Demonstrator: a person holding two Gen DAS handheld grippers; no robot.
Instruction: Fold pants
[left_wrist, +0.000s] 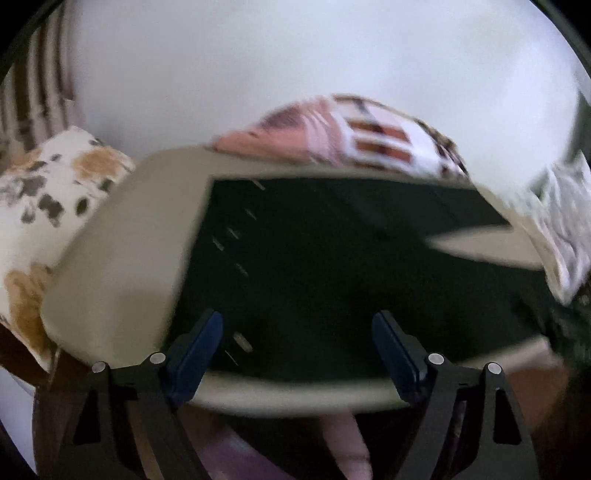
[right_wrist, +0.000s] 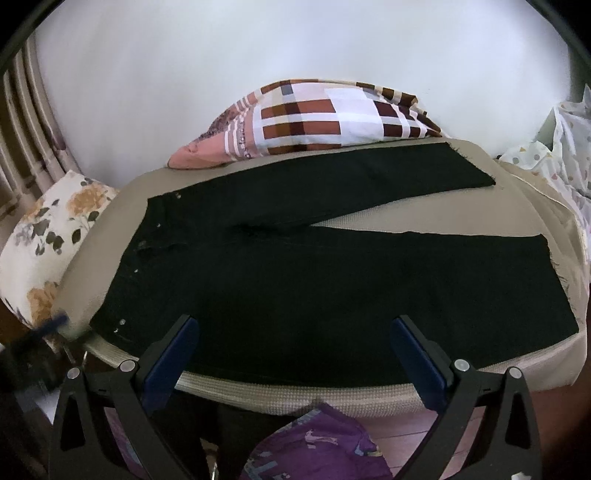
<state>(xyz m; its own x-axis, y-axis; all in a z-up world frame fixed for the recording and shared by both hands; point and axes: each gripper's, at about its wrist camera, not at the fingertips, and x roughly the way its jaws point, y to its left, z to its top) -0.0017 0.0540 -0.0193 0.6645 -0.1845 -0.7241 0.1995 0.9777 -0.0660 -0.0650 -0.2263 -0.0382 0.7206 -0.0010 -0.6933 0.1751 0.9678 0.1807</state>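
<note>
**Pants laid flat, folding not yet begun**

The beige padded bench carries the whole job, with a checked pillow at its far edge, a floral cushion off its left end and a dotted white cloth off its right.

Across nearly all of it lie the black pants, face up and spread open: waistband toward the left, both legs running right and parted in a narrow V, hems near the right end. No layer lies over another, so by the look of it no fold has been made. Everything remains to do: one leg over the other, then the length folded down.

The right gripper hangs over the near edge of the pants, at about the thigh of the near leg, jaws spread wide with nothing between them. The left gripper, in a blurred view, sits above the near waistband corner, jaws likewise apart and gripping nothing, though cloth lies beneath the gap.
</note>
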